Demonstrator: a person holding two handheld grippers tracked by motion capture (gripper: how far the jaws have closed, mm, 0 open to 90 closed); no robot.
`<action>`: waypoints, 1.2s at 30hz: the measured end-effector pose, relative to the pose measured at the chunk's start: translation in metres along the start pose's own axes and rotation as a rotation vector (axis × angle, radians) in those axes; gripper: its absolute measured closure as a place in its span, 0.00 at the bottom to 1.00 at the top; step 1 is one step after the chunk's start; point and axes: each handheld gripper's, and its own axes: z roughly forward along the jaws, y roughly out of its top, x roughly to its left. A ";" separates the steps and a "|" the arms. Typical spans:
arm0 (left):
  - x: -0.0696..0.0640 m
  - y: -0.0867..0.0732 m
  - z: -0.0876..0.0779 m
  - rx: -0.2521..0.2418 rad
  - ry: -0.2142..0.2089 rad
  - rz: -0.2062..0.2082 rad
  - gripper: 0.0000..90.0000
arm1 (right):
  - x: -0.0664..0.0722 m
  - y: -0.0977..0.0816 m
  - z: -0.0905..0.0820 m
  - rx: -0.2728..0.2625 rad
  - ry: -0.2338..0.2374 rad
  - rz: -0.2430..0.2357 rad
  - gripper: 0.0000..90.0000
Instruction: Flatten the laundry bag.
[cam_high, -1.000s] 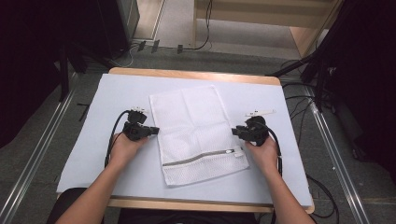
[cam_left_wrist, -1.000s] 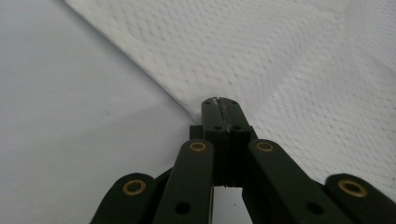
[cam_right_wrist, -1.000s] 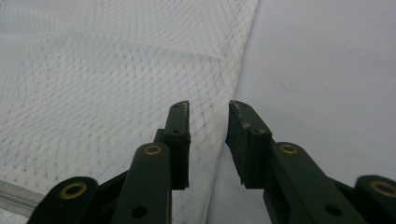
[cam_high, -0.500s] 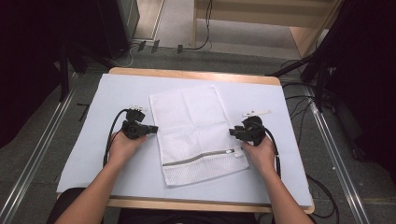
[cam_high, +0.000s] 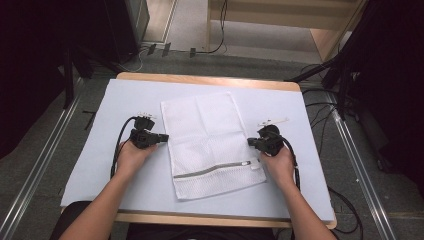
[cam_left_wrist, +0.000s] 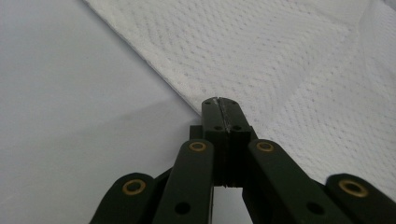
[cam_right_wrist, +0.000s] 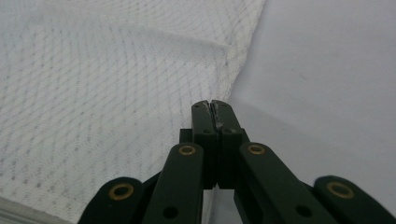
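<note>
White mesh bag (cam_high: 212, 142) lies flat mid-table on the pale mat (cam_high: 90, 165), zipper (cam_high: 215, 169) near the person's edge, long sides running away from them. Left gripper (cam_high: 161, 136) sits at the bag's left edge, right gripper (cam_high: 251, 142) at its right edge, roughly level with each other, above the zipper.

Left gripper view: jaws pressed together, nothing between them, tips right at the bag edge (cam_left_wrist: 154, 74). Right gripper view: same, jaws closed and empty, tips at the hem (cam_right_wrist: 240, 56), which is slightly lifted off the mat there.

Step in hand, judged: getting a grip on both side edges, likely to fold or lift. To do it well: open both jaws first, slide the lower jaw under the hem, not on top. Bite only the hem, both layers if possible, since the mesh is thin and slippery. Keep the two grips level, else the bag skews. Right side is easier, as the hem is already raised. Left edge lies flat, so it needs a low scooping angle.
</note>
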 end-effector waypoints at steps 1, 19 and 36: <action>0.001 0.000 -0.001 0.001 -0.004 0.000 1.00 | 0.000 0.000 0.000 0.002 0.012 0.004 1.00; 0.002 0.008 0.004 -0.024 0.047 0.012 0.89 | 0.031 -0.007 -0.001 0.022 0.039 -0.047 1.00; -0.010 0.005 0.016 -0.069 0.099 0.098 1.00 | 0.032 -0.008 -0.002 0.026 0.022 -0.061 1.00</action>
